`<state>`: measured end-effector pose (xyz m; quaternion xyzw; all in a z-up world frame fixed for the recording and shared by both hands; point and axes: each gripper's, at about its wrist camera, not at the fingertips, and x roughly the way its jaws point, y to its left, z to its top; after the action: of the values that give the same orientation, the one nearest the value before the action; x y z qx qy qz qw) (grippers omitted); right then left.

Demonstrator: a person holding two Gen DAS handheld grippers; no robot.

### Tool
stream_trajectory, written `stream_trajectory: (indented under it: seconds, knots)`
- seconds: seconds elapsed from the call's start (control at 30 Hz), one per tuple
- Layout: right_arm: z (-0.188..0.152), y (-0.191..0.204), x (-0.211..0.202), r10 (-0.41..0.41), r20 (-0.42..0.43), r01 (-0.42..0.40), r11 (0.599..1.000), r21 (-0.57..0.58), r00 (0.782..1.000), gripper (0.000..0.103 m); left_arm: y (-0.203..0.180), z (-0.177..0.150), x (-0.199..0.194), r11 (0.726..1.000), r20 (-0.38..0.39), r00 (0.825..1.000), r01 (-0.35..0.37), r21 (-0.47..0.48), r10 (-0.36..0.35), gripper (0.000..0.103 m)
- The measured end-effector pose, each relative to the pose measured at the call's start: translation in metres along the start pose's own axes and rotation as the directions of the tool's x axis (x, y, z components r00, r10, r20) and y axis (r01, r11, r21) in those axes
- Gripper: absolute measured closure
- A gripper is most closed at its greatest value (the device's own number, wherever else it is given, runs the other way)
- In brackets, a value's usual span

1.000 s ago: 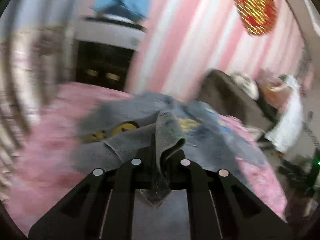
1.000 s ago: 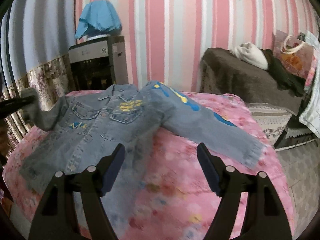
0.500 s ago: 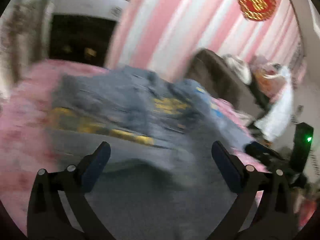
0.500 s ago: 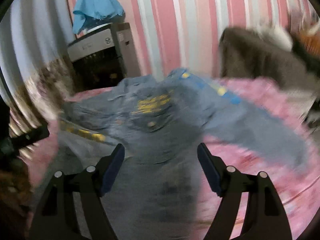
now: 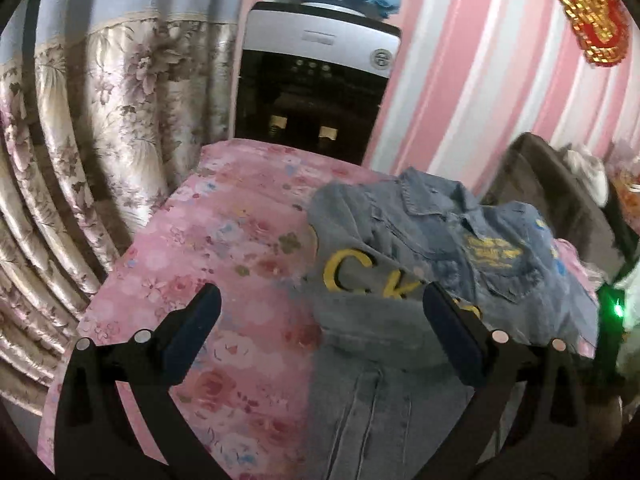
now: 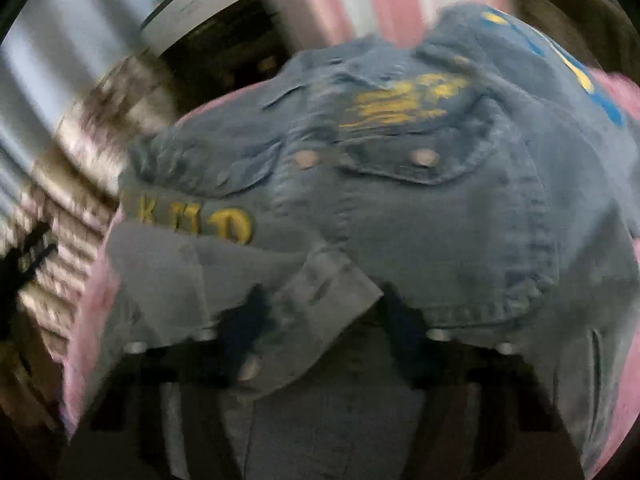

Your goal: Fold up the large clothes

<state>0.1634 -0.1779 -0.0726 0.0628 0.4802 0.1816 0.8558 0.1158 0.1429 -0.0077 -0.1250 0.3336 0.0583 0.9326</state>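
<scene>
1. Left gripper (image 5: 320,322): jaws wide apart, nothing between them. They hang over the bed (image 5: 224,264), one finger above bare pink floral cover, the other above the jacket's left edge.
2. Right gripper (image 6: 320,320): jaws have just been closing, w/ a sleeve cuff (image 6: 316,304) lying between them. View is blurred, so I can't tell if the pads are pressing on the cloth yet; prob. mid-grab.
3. Denim jacket (image 5: 452,264) lies front-up on the bed, collar toward the striped wall. One sleeve w/ yellow letters is folded in across the chest, its cuff near the middle, where the right jaws are.
4. Risks:
   - The right jaws may pinch the cuff plus the front panel beneath; a lift would then drag the whole jacket and undo the fold.
   - A shallow bite on the cuff edge could slip, dropping the sleeve askew.
   - The other sleeve runs off to the right; tugging may pull it crooked or toward the bed edge.
5. Around:
   - A water dispenser (image 5: 316,88) under a blue cover stands behind the bed.
   - A floral curtain (image 5: 92,152) hangs left, and a dark sofa (image 5: 560,200) sits right.
   - None of these is in the jaws' way; only the jacket's own layers obstruct.
</scene>
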Motion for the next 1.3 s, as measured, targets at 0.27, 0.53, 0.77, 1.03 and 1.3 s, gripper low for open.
stream_trajectory:
  seconds: [0.27, 0.53, 0.77, 1.03, 1.3]
  knots:
    - [0.036, -0.025, -0.063, 0.14, 0.078, -0.124, 0.976, -0.18, 0.987, 0.093, -0.034, 0.028, 0.055, 0.993, -0.079, 0.991, -0.105, 0.046, 0.108, 0.003]
    - [0.106, -0.098, -0.109, -0.025, 0.252, 0.098, 0.956, -0.278, 0.967, 0.092, -0.083, 0.046, 0.119, 0.997, -0.215, 0.976, 0.039, 0.072, -0.023, 0.003]
    - [0.106, -0.125, -0.059, 0.003, 0.131, 0.032, 0.965, -0.259, 0.991, 0.092, -0.113, 0.045, 0.149, 0.928, -0.151, 0.969, -0.133, 0.347, 0.195, 0.003]
    - [0.109, -0.102, -0.061, -0.064, 0.269, 0.124, 0.969, -0.214, 0.961, 0.093, -0.04, 0.023, 0.122, 0.995, -0.224, 0.973, 0.074, 0.063, -0.058, 0.003]
    - [0.096, -0.16, -0.084, -0.36, 0.347, 0.382, 0.924, 0.005, 0.866, 0.093, -0.037, 0.014, 0.108, 0.995, -0.166, 0.982, 0.099, 0.031, -0.093, 0.003]
